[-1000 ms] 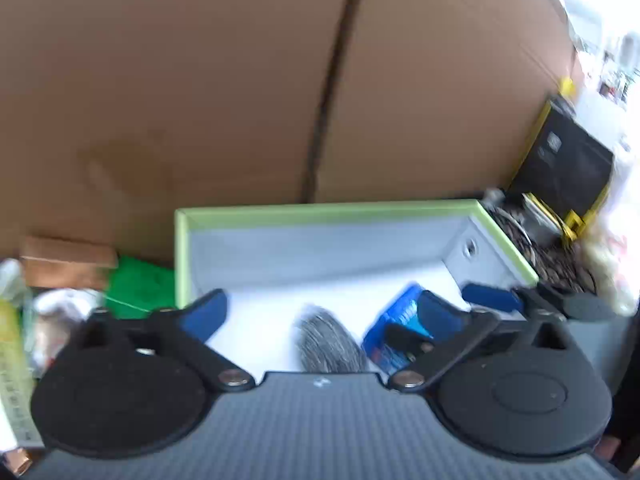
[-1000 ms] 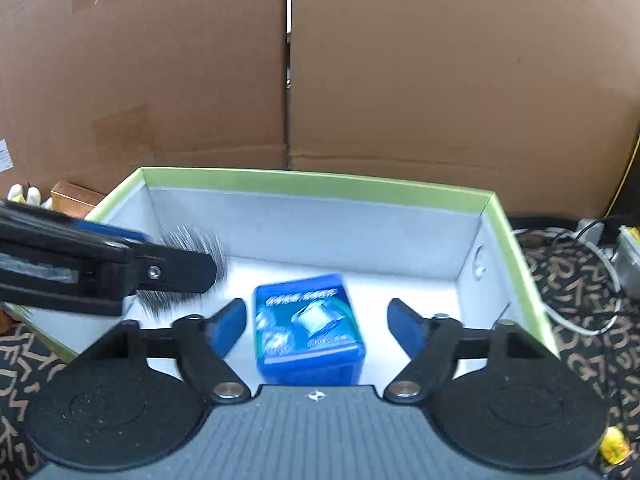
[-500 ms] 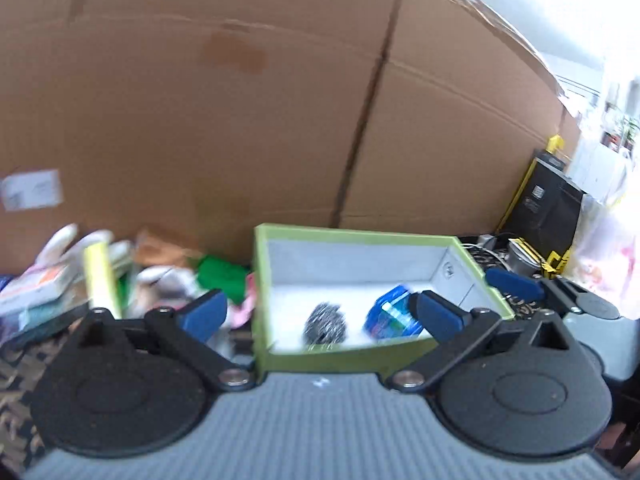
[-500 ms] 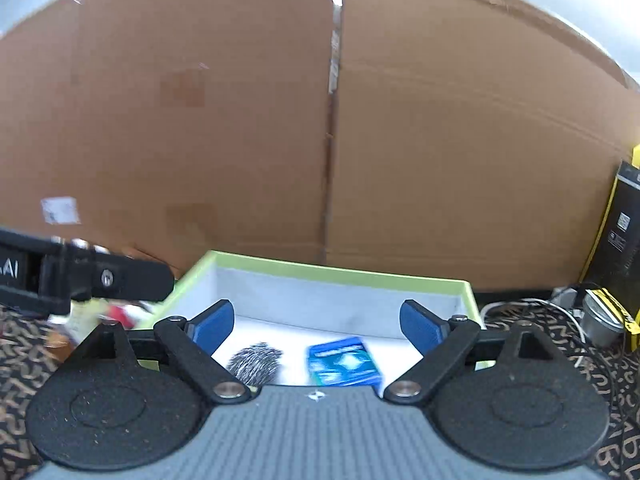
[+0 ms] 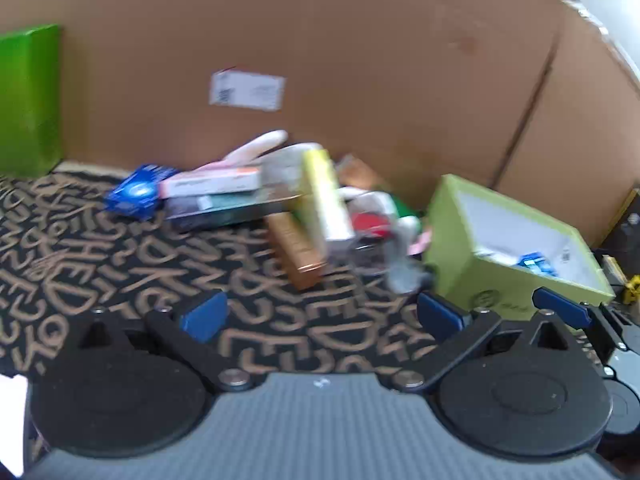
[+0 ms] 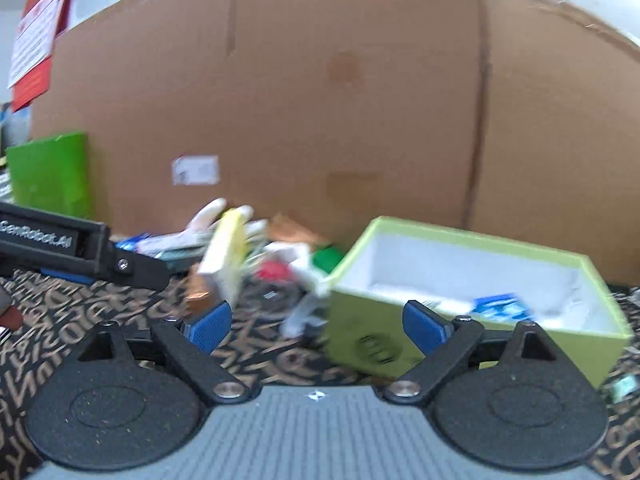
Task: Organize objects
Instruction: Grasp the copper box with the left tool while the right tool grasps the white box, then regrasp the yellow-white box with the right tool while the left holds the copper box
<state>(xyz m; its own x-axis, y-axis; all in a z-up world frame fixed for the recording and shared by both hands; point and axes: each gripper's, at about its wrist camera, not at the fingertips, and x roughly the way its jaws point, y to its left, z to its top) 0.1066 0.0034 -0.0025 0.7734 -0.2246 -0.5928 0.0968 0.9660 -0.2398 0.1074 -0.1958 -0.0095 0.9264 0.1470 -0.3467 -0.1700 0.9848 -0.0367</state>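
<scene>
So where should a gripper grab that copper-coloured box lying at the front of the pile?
Across the narrow width of the copper-coloured box, near its free front end, coming from the open mat side. It lies flat and long, its far end tucked under the yellow-edged box.

Cardboard wall (image 5: 360, 60) behind; patterned carpet (image 5: 120, 264) below.

The surface (image 5: 120, 264) is black with tan lettering. The open box (image 6: 400, 344) is lime green outside, white inside. A blue packet (image 5: 136, 194) lies beside a copper-brown carton (image 5: 298, 254).
</scene>
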